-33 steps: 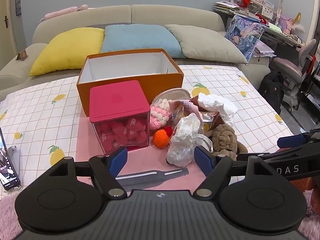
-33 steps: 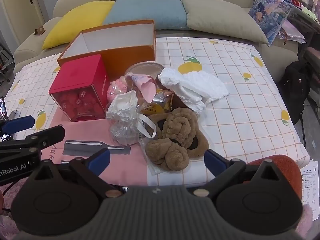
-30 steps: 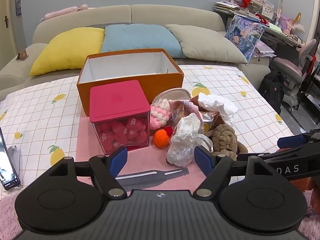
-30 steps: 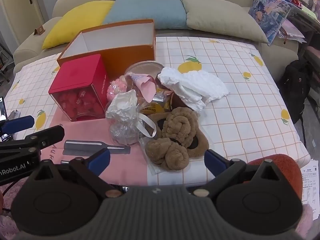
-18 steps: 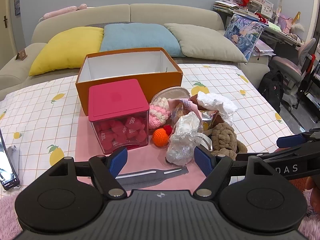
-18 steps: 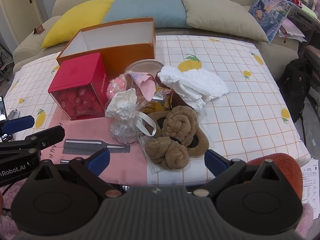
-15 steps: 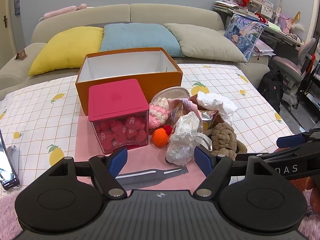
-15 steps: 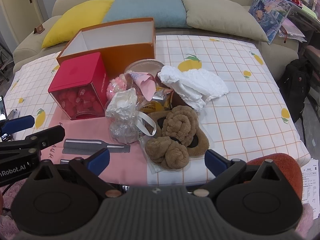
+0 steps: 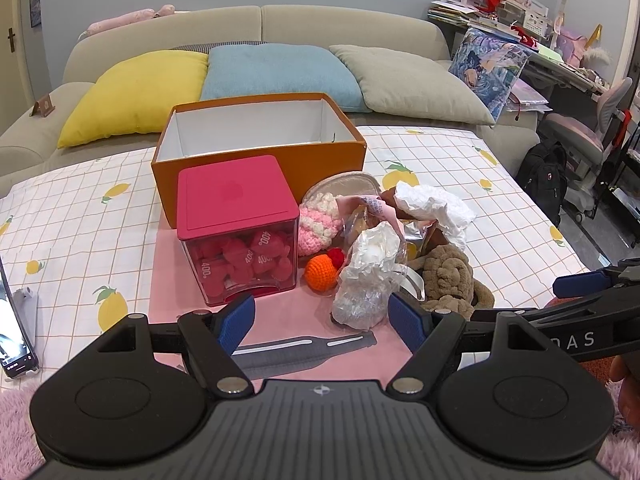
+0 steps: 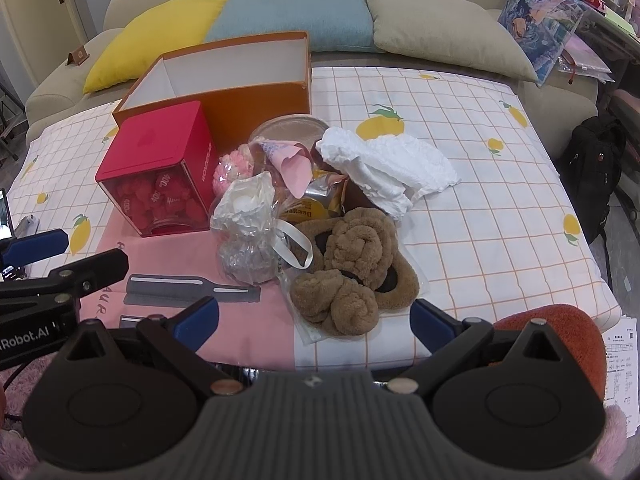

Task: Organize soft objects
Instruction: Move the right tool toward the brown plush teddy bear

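A pile of soft things lies on the lemon-print cover: brown plush slippers, a white cloth, a clear bag with a white item, a pink crochet piece and an orange crochet ball. An empty orange box stands behind them. My left gripper is open and empty, just short of the pile. My right gripper is open and empty, in front of the slippers.
A red-lidded clear cube of red pieces stands left of the pile. A grey strap lies on the pink mat. A phone lies at the left edge. Sofa cushions sit behind; an orange stool is at the right.
Both grippers drifted very slightly; the scene shifted a little in view. Nothing was taken hold of or moved.
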The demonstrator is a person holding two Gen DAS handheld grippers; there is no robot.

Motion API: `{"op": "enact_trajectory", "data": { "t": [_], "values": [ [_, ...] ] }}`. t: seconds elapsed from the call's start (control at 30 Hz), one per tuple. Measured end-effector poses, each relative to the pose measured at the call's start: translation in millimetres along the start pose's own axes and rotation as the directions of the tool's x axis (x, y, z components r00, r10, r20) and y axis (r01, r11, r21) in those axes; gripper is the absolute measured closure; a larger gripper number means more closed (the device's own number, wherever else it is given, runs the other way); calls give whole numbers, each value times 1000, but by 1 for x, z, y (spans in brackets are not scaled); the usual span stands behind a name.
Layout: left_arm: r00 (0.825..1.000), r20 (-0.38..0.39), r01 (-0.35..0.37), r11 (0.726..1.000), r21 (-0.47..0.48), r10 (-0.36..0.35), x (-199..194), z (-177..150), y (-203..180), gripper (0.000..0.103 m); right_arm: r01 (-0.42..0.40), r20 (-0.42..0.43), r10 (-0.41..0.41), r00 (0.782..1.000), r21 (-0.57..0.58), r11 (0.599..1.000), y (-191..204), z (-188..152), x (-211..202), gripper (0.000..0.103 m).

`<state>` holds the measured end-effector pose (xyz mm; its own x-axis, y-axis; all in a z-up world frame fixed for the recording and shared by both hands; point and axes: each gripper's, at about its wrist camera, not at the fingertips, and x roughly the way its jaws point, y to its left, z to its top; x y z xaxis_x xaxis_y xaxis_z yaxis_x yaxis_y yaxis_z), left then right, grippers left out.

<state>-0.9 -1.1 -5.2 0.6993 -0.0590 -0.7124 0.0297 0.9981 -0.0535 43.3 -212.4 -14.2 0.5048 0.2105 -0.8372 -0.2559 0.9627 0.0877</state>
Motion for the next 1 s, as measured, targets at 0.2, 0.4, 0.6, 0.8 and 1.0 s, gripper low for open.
{"op": "enact_trajectory", "data": {
  "t": [0.2, 0.4, 0.6, 0.8, 1.0],
  "values": [
    [1000, -1, 1, 1000, 0, -1, 0, 0, 0, 14, -6, -4, 6, 1000, 4, 1000, 0, 2, 0, 3],
    [1000, -1, 1, 1000, -2, -1, 1, -1, 0, 14, -25, -9, 25, 1000, 15, 1000, 0, -3, 2, 3],
    [1000, -3, 1, 1000, -1, -1, 1, -1, 0, 15, -56, -24, 57, 998, 37, 998, 0, -2, 3, 3],
    [1000, -5, 2, 1000, -1, -2, 1, -1, 0, 15, -112, -59, 117, 991, 78, 991, 0, -4, 4, 3],
    [999, -26, 46, 999, -2, -46, 5, -4, 0, 23, -132, -62, 138, 988, 90, 987, -4, 3, 11, 3]
  ]
}}
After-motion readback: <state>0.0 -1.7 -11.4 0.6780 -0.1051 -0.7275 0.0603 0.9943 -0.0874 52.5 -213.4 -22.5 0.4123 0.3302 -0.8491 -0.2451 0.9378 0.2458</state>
